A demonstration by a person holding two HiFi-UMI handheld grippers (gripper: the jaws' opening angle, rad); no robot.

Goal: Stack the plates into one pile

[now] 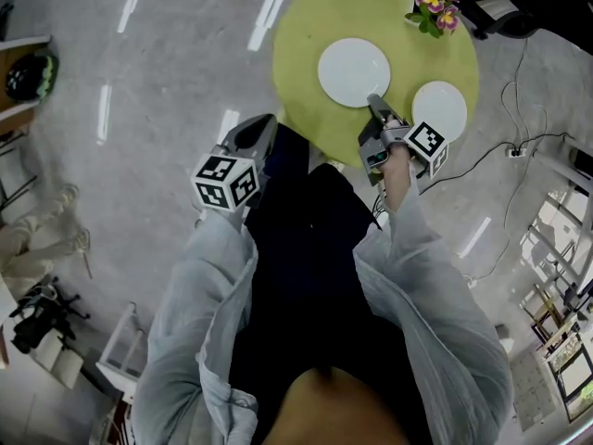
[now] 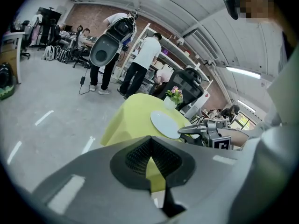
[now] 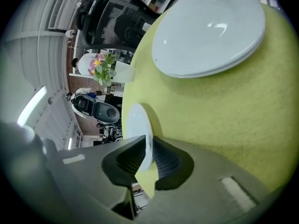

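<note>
On a round yellow-green table (image 1: 306,26) lie a large white plate (image 1: 353,72) and a smaller white plate (image 1: 443,108). My right gripper (image 1: 375,101) reaches in between them from the near edge. In the right gripper view its jaws (image 3: 145,158) are shut on the small plate's (image 3: 138,125) rim, and the large plate (image 3: 210,29) lies ahead. My left gripper (image 1: 264,124) hangs off the table's near left edge, shut with nothing in it. The left gripper view (image 2: 150,141) looks across at the table (image 2: 128,120), the large plate (image 2: 164,124) and the right gripper (image 2: 196,130).
A small vase of flowers (image 1: 432,9) stands at the table's far edge. Cables and a power strip (image 1: 515,151) lie on the floor to the right. Two people (image 2: 135,66) stand by shelves beyond the table, next to an office chair (image 2: 189,85).
</note>
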